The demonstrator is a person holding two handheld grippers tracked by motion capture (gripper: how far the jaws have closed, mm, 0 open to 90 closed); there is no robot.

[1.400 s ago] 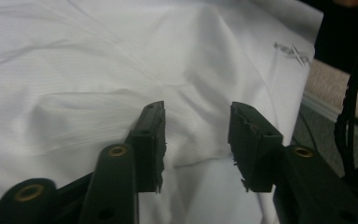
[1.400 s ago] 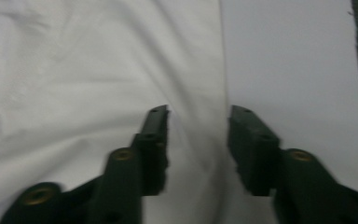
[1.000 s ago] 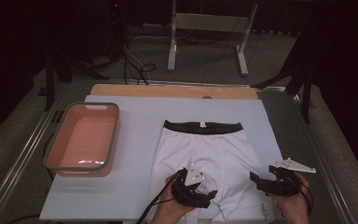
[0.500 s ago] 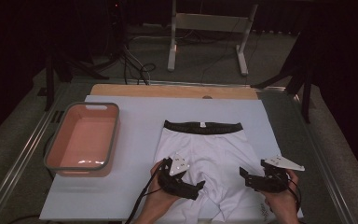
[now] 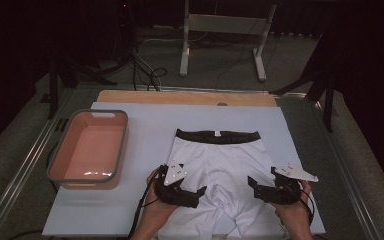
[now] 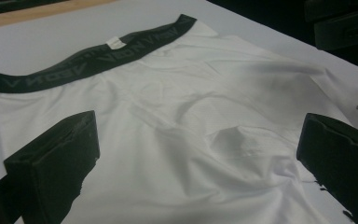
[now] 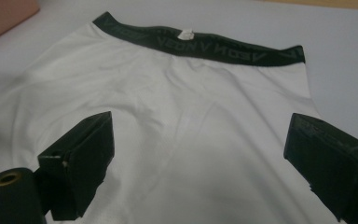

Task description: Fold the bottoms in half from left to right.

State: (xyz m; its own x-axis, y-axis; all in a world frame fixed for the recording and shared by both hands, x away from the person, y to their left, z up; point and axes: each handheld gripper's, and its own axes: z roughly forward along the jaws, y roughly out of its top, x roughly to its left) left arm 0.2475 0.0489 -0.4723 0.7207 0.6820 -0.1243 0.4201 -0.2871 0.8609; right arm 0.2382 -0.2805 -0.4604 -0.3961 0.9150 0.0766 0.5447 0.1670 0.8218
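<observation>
The white shorts [image 5: 220, 175] lie flat on the table [image 5: 145, 125], waistband [image 5: 217, 135] at the far end. Both the left gripper [image 5: 200, 192] and right gripper [image 5: 252, 184] hover wide open and empty over the near leg ends, 1 per side, equally near.

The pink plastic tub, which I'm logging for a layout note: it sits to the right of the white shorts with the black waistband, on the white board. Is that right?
Not quite. The pink plastic tub sits to the left of the white shorts with the black waistband, not the right, on the white board. The high view shows it.
</observation>
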